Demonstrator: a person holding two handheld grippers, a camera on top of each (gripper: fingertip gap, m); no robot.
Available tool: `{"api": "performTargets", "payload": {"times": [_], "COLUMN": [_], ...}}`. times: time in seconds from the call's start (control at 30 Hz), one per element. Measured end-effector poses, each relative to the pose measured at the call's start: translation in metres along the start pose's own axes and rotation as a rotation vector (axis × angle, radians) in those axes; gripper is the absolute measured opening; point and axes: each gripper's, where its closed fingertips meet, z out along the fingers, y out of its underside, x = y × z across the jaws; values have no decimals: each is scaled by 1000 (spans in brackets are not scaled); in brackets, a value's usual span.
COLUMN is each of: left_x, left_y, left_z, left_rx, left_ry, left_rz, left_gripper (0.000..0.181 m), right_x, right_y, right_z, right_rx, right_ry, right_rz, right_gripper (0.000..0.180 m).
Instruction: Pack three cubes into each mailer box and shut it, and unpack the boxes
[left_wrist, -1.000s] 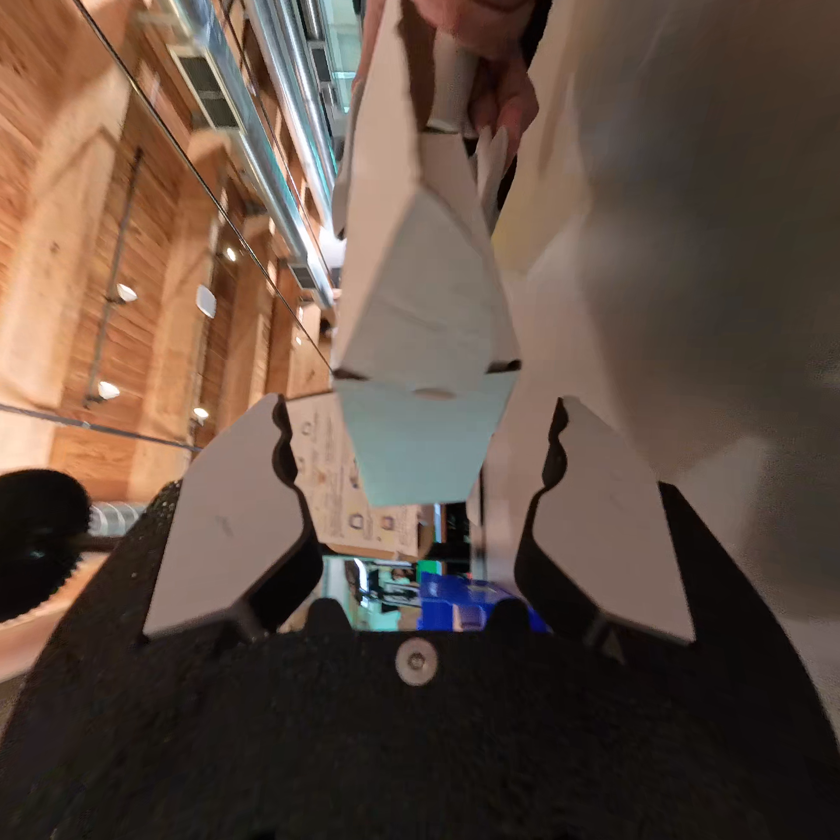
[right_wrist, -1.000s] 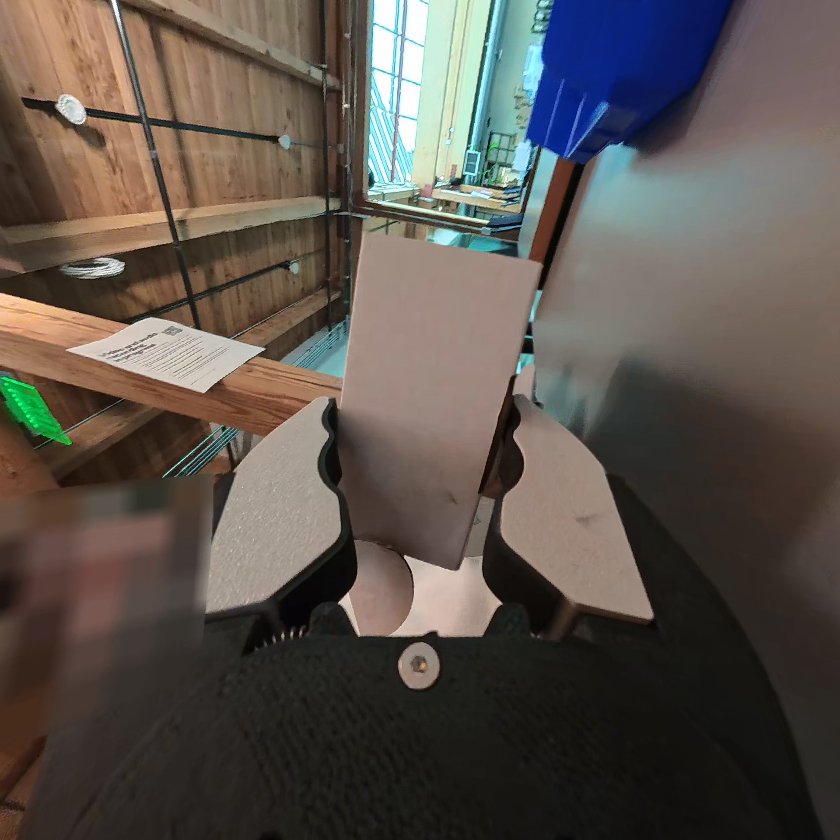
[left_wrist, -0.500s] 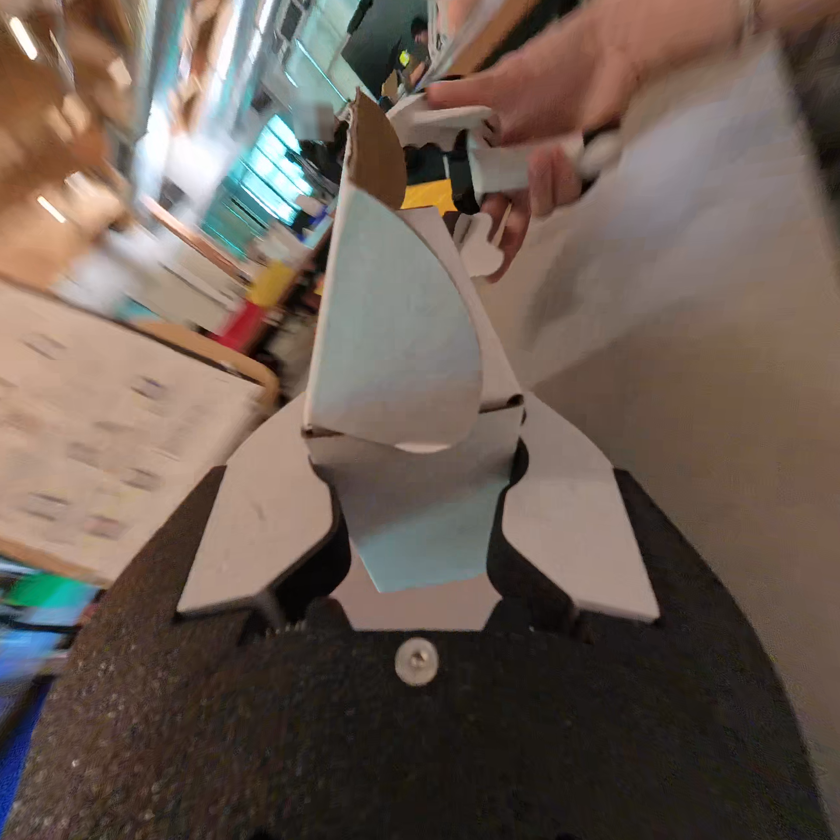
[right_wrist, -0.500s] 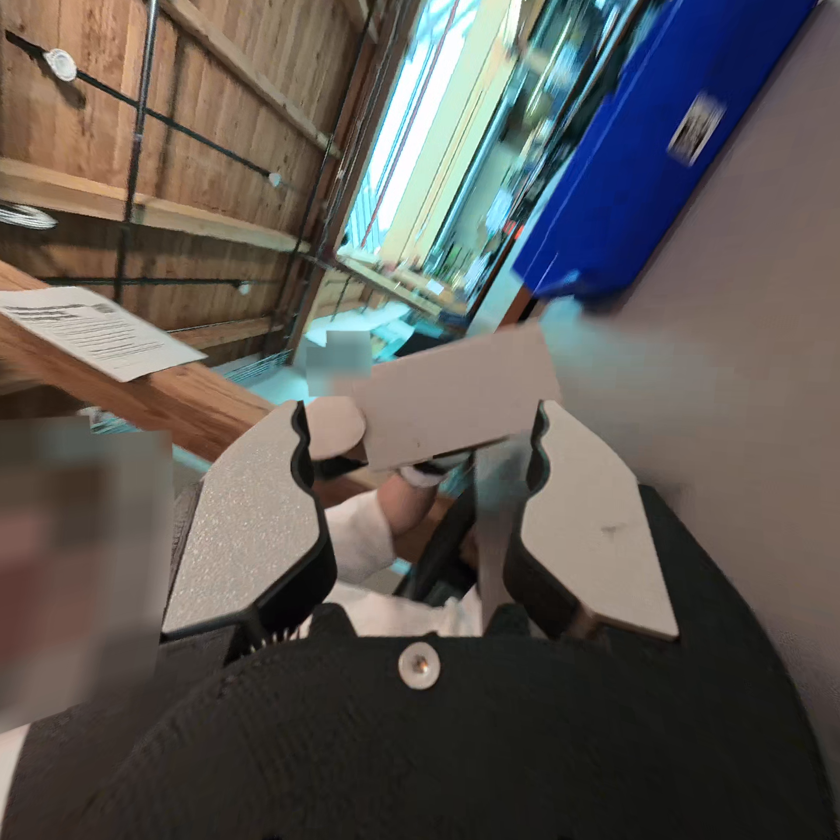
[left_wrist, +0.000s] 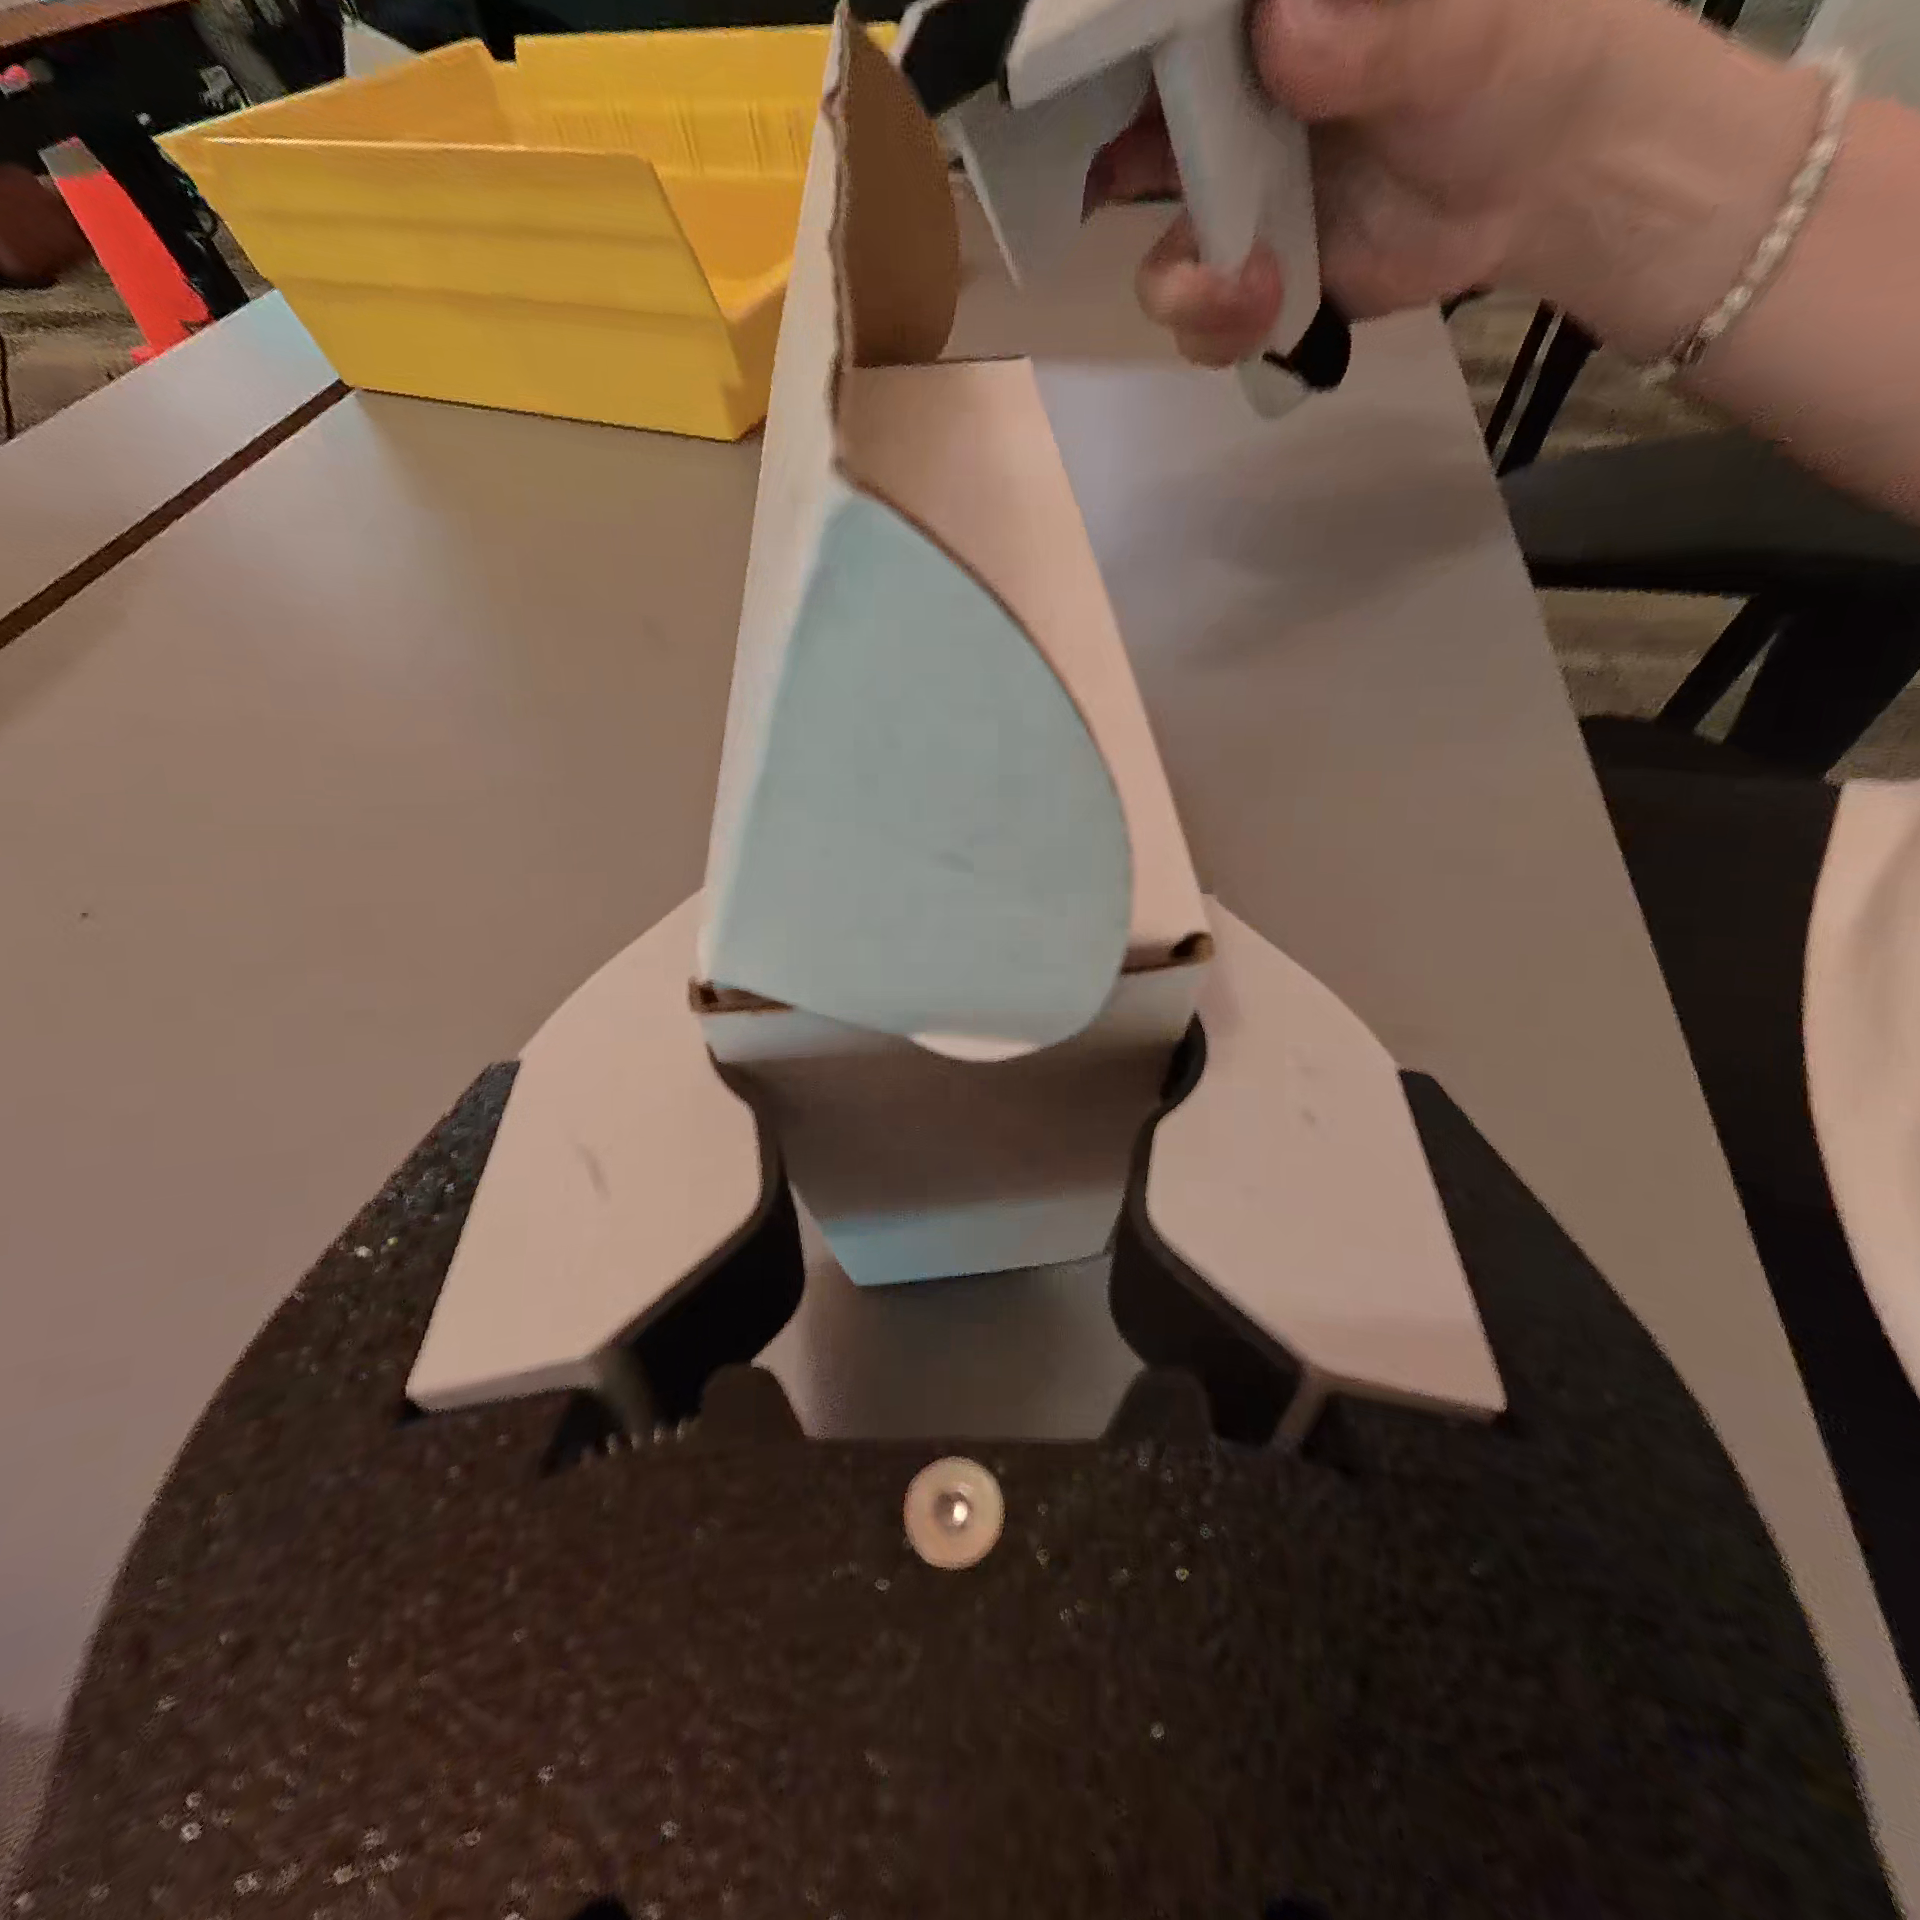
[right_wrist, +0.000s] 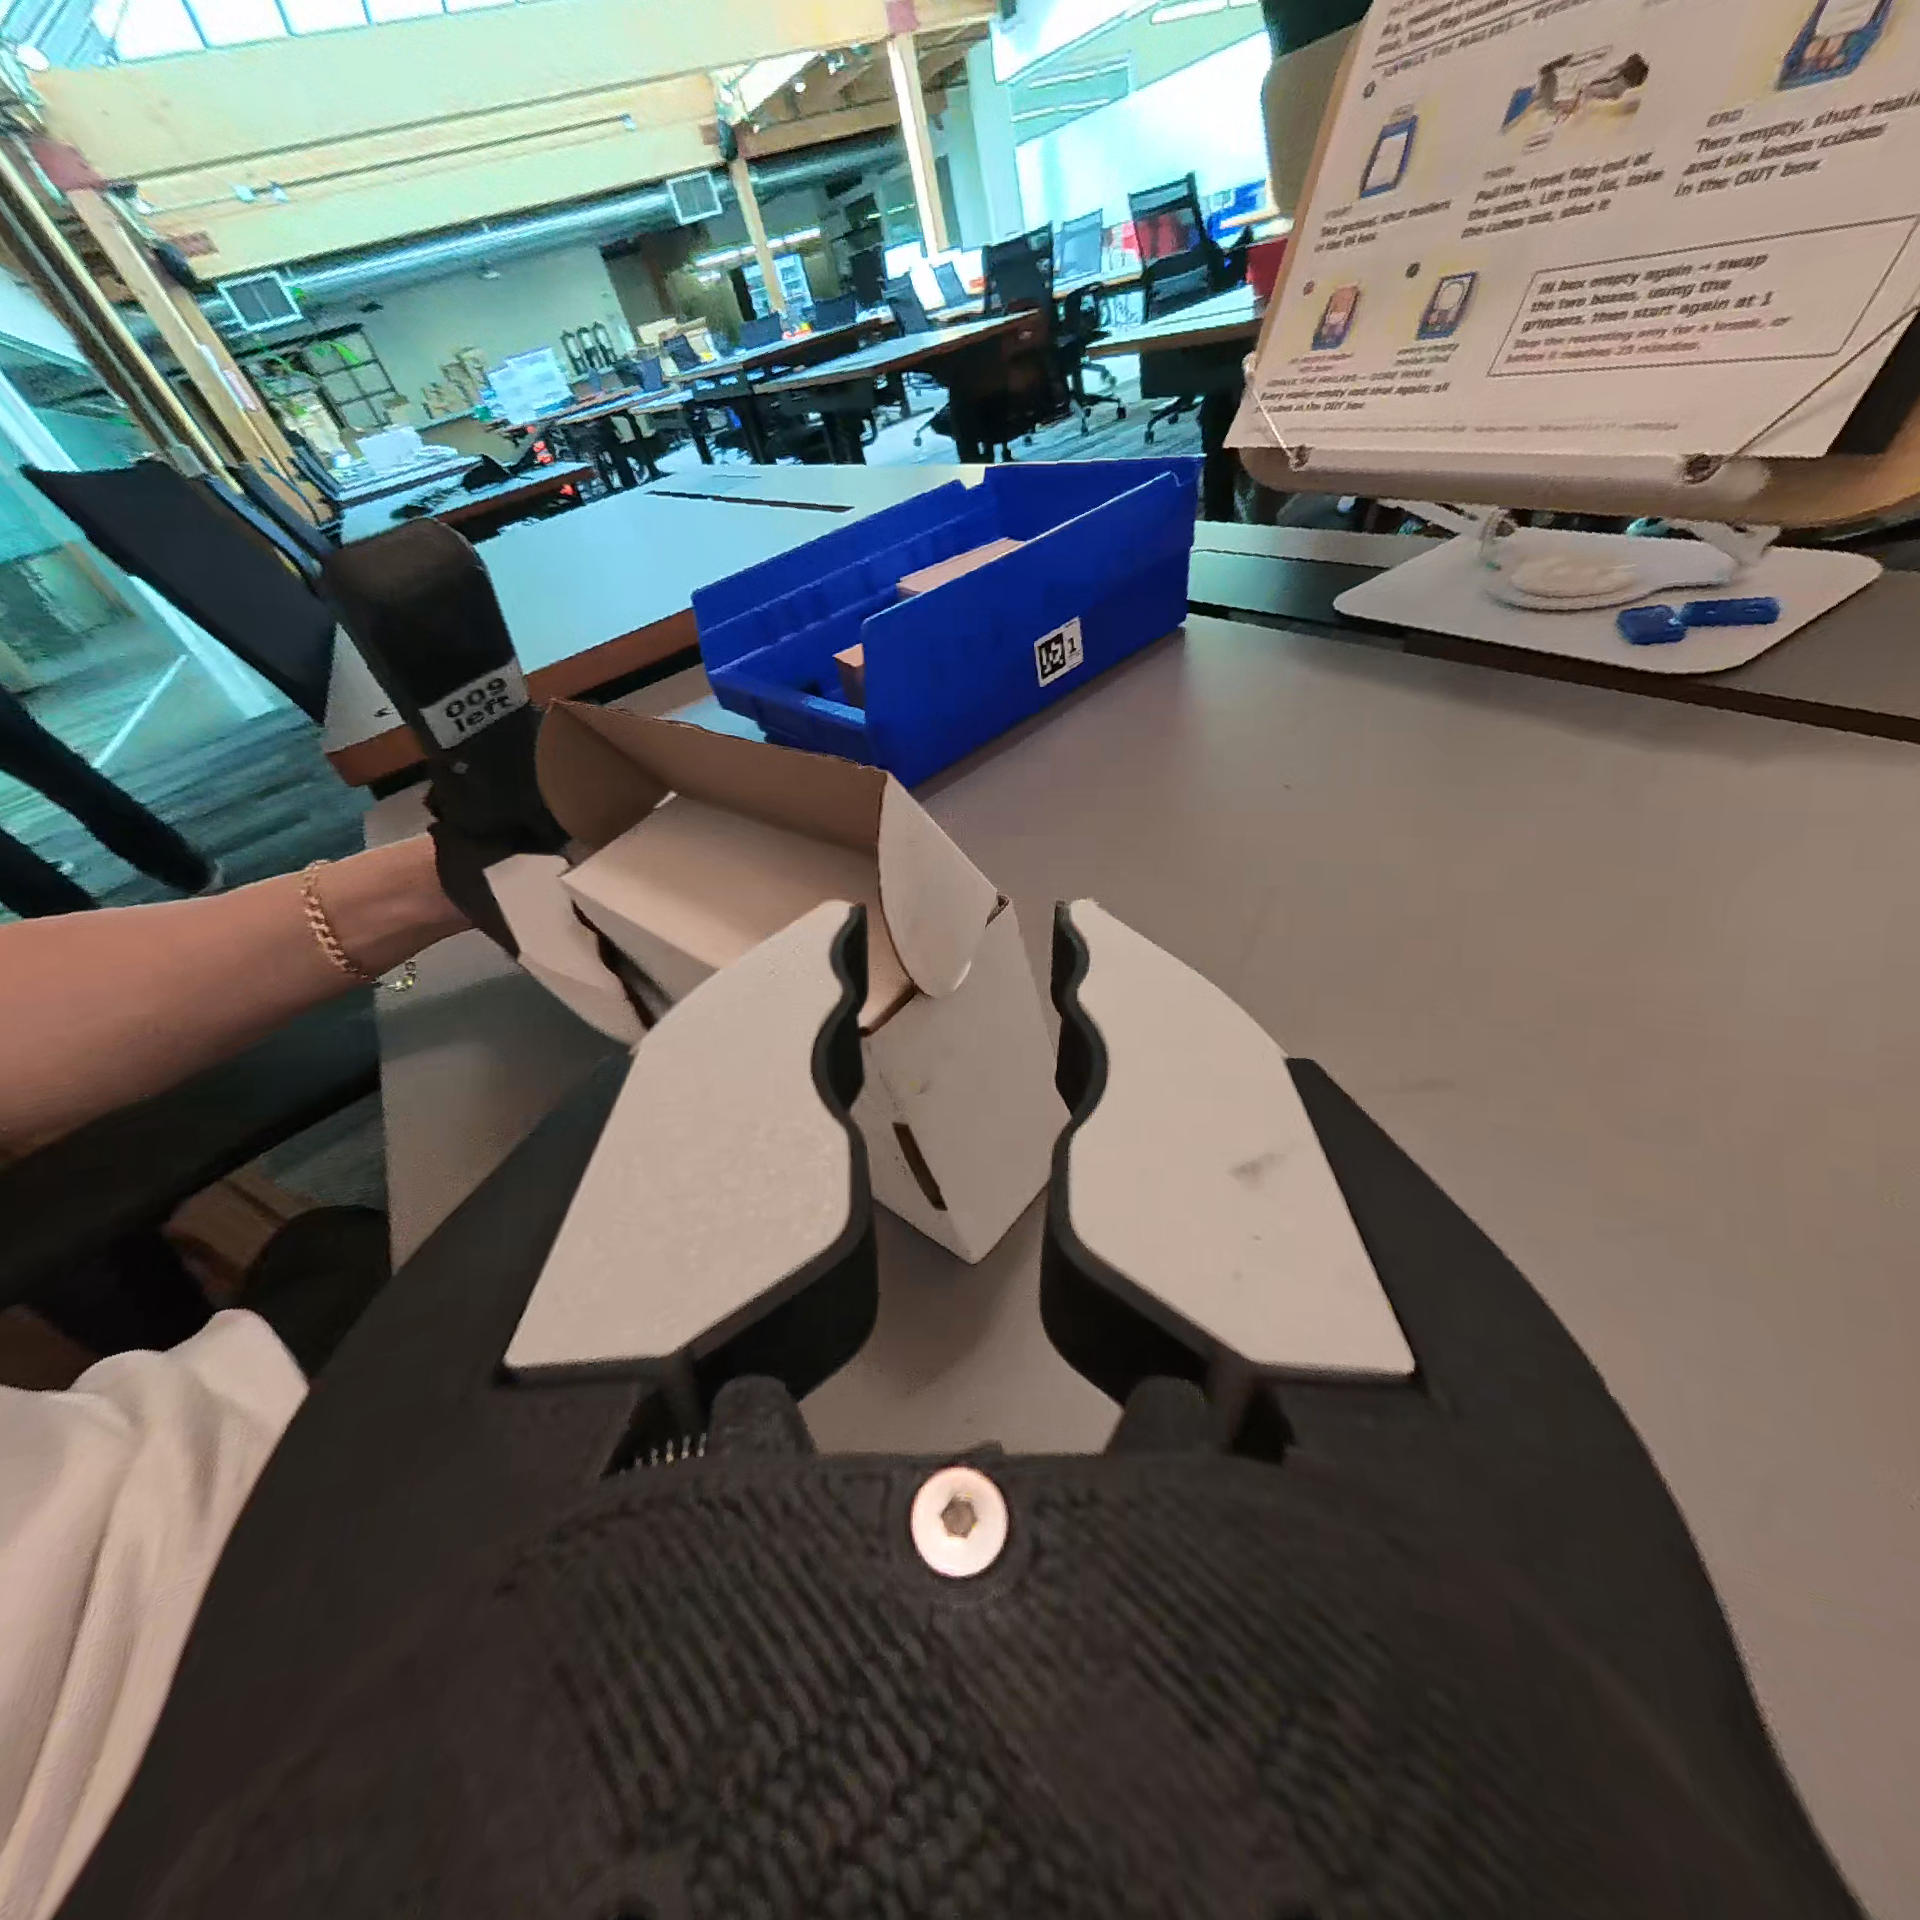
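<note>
The left gripper (left_wrist: 961, 1101) is closed on the near end of a white mailer (left_wrist: 925, 748), both fingers pressed to its end wall, and the mailer rests on the grey table (left_wrist: 364, 727). In the left wrist view its long axis runs straight away from that gripper, toward the right gripper seen at the far end in a hand (left_wrist: 1475, 177). The lid stands part raised, its brown inner face showing; a rounded side flap hangs loose at the near end. In the right wrist view the right gripper (right_wrist: 956, 1023) is part open and grips nothing: its fingers (right_wrist: 748, 1132) stand either side of the mailer's far corner and loose flap, with a gap on each side. Whether cubes lie inside cannot be told. A blue bin (right_wrist: 966, 623) sits beyond the mailer and a yellow bin (left_wrist: 488, 260) at the opposite end. Judgement: the right gripper is the nearer to the loose flap, and the next move turns on working that end while the left holds.
</note>
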Motion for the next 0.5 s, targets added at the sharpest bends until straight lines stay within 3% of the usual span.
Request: {"api": "performTargets", "payload": {"times": [0.13,0.33,0.5], "left_x": [-1,-2,-2], "left_y": [0,1,1], "left_z": [1,2,2], "left_rx": [-1,-3,-10], "left_ry": [-15,-26,-50], "left_rz": [-20,-22,-21], "left_gripper": [73,73,73], "right_x": [-10,-2,4], "right_y": [9,18,7], "right_z": [13,28,28], "right_rx": [-42,-131,-94], "right_ry": [-32,97,161], "right_rz": [-46,-218,-185], "right_gripper": [40,7,2]}}
